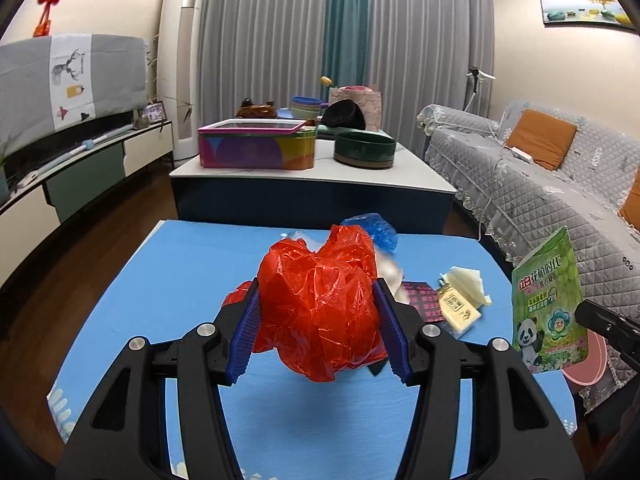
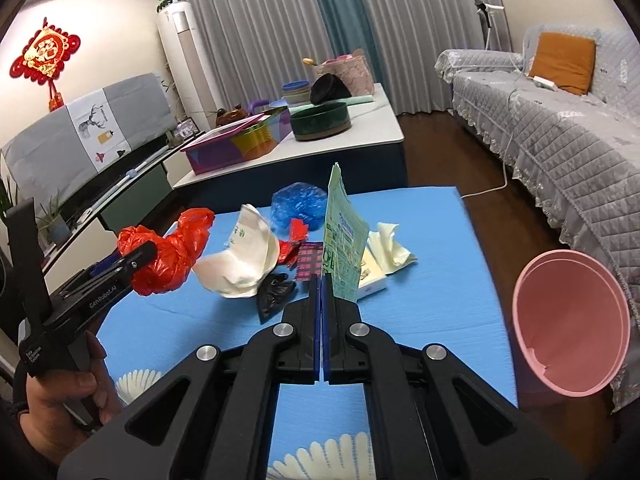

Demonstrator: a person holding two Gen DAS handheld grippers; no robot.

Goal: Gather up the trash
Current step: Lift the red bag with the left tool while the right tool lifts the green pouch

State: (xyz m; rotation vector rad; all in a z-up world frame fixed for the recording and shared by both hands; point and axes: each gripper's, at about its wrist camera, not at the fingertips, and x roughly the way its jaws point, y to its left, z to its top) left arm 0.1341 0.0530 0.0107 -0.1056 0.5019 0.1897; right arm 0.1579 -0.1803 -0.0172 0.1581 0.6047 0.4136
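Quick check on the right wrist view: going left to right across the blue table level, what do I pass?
Left gripper shut on the red plastic bag → white crumpled bag → green pouch upright in the shut right gripper → white tissue → pink bin.

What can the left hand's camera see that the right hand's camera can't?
Only the left wrist view shows the panda printed on the front of the green pouch and the framed picture on the wall.

Only the right wrist view shows inside the pink bin, the white crumpled bag in full, the black wrapper and the person's hand.

Both show the red plastic bag in the left gripper, the pouch in the right gripper, and the blue table.
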